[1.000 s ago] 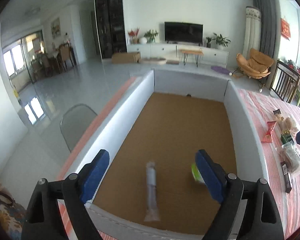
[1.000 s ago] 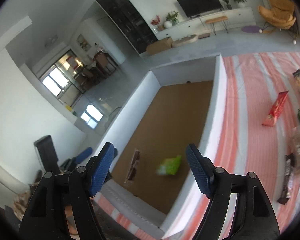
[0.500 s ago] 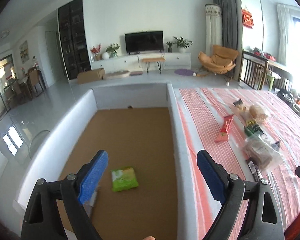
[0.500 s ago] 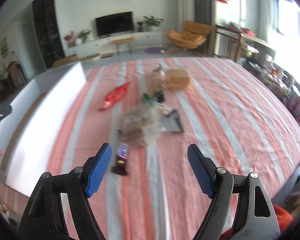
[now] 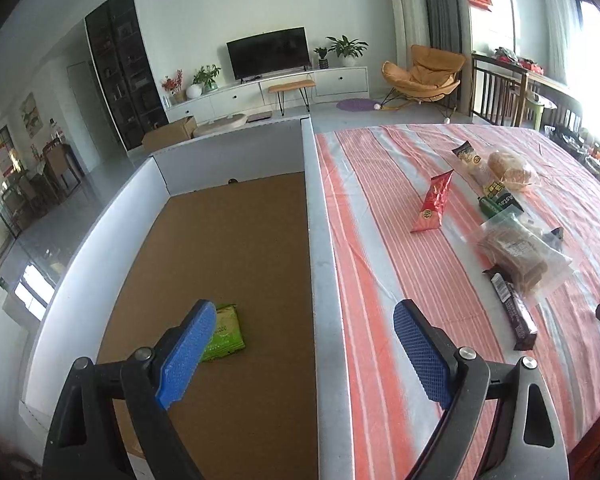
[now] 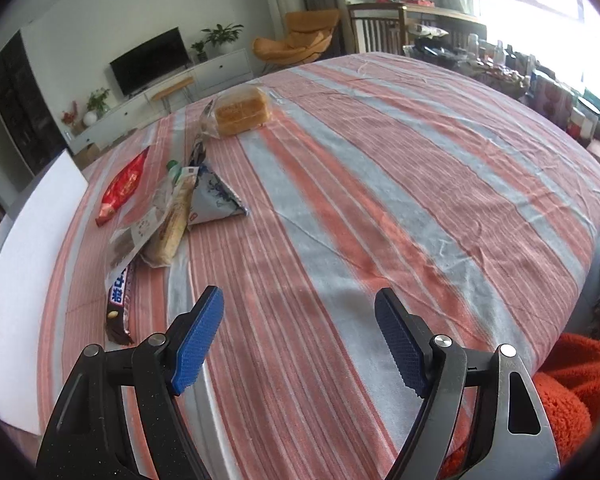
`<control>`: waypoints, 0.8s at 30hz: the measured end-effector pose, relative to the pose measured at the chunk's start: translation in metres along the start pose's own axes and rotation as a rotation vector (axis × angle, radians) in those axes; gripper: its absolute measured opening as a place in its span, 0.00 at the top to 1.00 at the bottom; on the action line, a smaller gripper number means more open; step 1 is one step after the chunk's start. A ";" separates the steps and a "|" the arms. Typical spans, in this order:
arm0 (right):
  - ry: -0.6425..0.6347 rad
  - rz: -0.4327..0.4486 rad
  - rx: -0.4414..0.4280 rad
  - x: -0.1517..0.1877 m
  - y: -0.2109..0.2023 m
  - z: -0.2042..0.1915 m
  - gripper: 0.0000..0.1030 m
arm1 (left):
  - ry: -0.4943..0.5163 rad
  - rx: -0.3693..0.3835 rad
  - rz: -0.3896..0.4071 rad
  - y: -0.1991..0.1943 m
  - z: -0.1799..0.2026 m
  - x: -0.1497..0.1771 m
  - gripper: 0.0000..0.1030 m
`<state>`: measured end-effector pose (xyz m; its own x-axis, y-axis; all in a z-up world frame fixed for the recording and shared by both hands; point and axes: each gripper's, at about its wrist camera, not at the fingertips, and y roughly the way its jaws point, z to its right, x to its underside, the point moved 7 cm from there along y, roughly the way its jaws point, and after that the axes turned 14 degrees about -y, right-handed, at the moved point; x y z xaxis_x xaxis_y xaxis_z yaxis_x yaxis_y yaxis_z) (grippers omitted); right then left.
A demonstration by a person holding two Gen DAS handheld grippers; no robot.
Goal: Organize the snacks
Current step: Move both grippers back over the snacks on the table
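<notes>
A large white-walled box [image 5: 315, 216] with a brown cardboard floor sits against the left edge of the surface [image 5: 388, 240], which is covered by a red and grey striped cloth. Inside the box lies a green snack packet [image 5: 226, 334], flat on the floor near the front; the rest of the floor that shows is bare.

The other snacks lie on the cloth to the right of the box, well apart from it. A red packet [image 5: 434, 202] lies closest to the box wall. Beyond it are a clear bag of bread slices [image 5: 520, 254], a dark chocolate bar [image 5: 514, 308] just in front of that bag, a small green packet [image 5: 496, 200], a bagged bread loaf [image 5: 508, 168] and a black-topped packet [image 5: 466, 154] at the far end. In the right wrist view a blue-white triangular pouch [image 6: 214, 196] lies just beside the clear bag.

The left gripper [image 5: 304, 348] hangs over the box's right wall, its jaws spread wide with nothing between them. The right gripper [image 6: 300, 338] is over bare cloth, also spread wide and empty, with the chocolate bar to its left. An orange fleece sleeve [image 6: 568, 380] shows at the lower right.
</notes>
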<state>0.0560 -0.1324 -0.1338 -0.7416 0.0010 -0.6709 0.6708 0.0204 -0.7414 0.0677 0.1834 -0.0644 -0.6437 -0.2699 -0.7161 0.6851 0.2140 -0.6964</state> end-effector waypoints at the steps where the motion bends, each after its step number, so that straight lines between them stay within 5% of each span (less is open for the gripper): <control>1: 0.009 0.004 0.010 0.000 -0.001 0.003 0.22 | -0.004 0.008 -0.004 -0.002 0.001 0.002 0.13; 9: 0.060 -0.036 0.025 0.004 0.006 0.015 0.22 | 0.033 0.028 -0.004 -0.022 0.027 0.017 0.13; 13: 0.059 -0.033 0.026 0.006 0.006 0.015 0.22 | 0.042 -0.063 0.175 -0.051 0.039 0.007 0.13; 17: 0.066 -0.053 0.023 0.008 0.011 0.016 0.22 | 0.055 0.041 0.293 -0.089 0.069 -0.003 0.03; 20: 0.071 -0.071 0.017 0.012 0.015 0.016 0.22 | 0.084 0.153 0.238 -0.092 0.101 0.005 0.00; 24: 0.097 -0.085 0.010 0.016 0.017 0.021 0.22 | 0.149 0.220 0.072 -0.065 0.137 0.032 0.00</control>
<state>0.0556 -0.1527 -0.1571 -0.7934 0.0959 -0.6011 0.6049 0.0149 -0.7961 0.0495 0.0318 -0.0352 -0.6225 -0.1170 -0.7738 0.7781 0.0138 -0.6280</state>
